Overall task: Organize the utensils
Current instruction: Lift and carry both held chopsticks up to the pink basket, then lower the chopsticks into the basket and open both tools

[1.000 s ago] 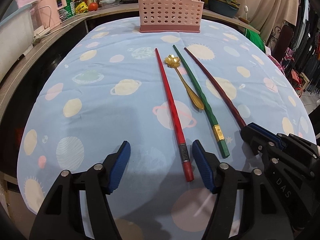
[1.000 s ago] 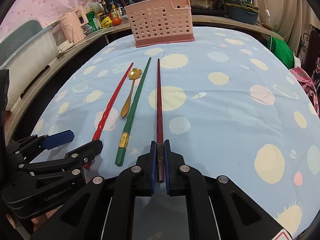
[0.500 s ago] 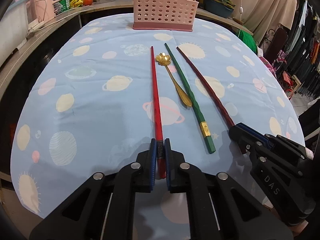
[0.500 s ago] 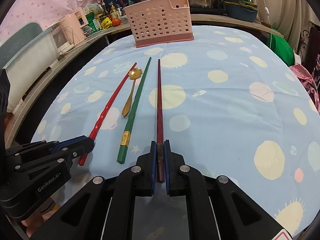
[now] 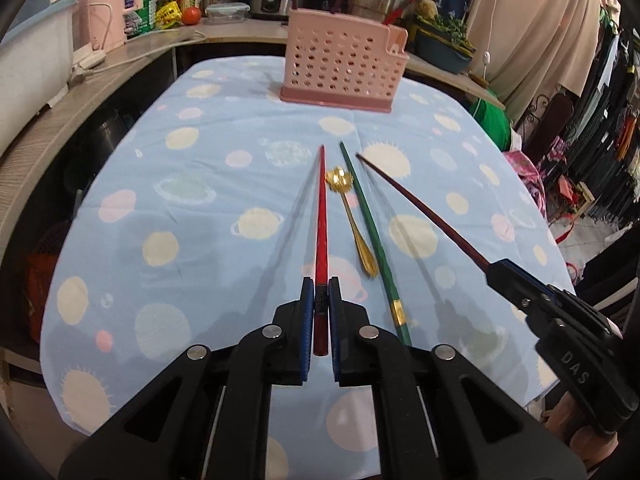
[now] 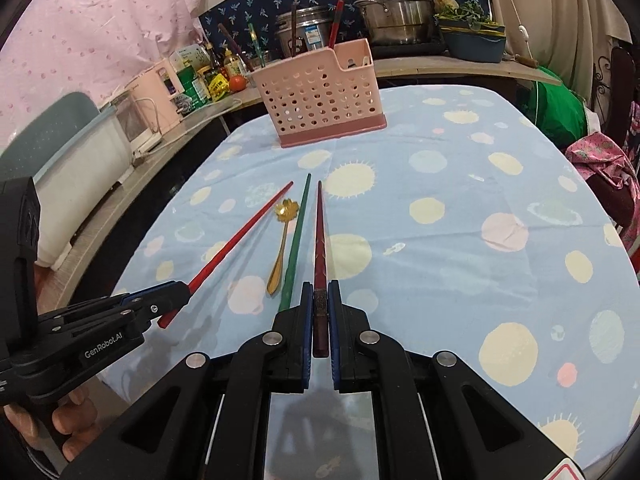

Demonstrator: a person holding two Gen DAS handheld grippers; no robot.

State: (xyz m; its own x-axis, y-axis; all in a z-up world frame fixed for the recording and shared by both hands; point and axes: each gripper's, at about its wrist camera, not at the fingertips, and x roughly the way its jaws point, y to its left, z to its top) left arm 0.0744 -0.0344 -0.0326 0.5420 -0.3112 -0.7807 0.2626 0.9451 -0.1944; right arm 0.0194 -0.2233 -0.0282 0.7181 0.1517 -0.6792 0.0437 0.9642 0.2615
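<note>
A: Take the pink basket (image 5: 343,65) at the far end of the desk (image 5: 208,184) as the mark. What lies nearest its left side?

B: The red chopstick (image 5: 321,216). Its tip points toward the basket and its thick end is clamped between the pads of the left hand-held gripper (image 5: 320,312), whose jaws are closed on it. A shadow shows beside it on the blue planet-print cloth, so it looks lifted off.

A: Next to the right?

B: A gold spoon (image 5: 352,216) with a flower-shaped bowl, lying flat on the cloth, bowl toward the basket. Just beside it lies the green chopstick (image 5: 374,236), also flat, with a gold band near the end farthest from the basket.

A: And furthest right?

B: The dark maroon chopstick (image 6: 319,240), tip aimed at the basket. The right hand-held gripper (image 6: 320,312) has its jaws closed on the thick end.
</note>
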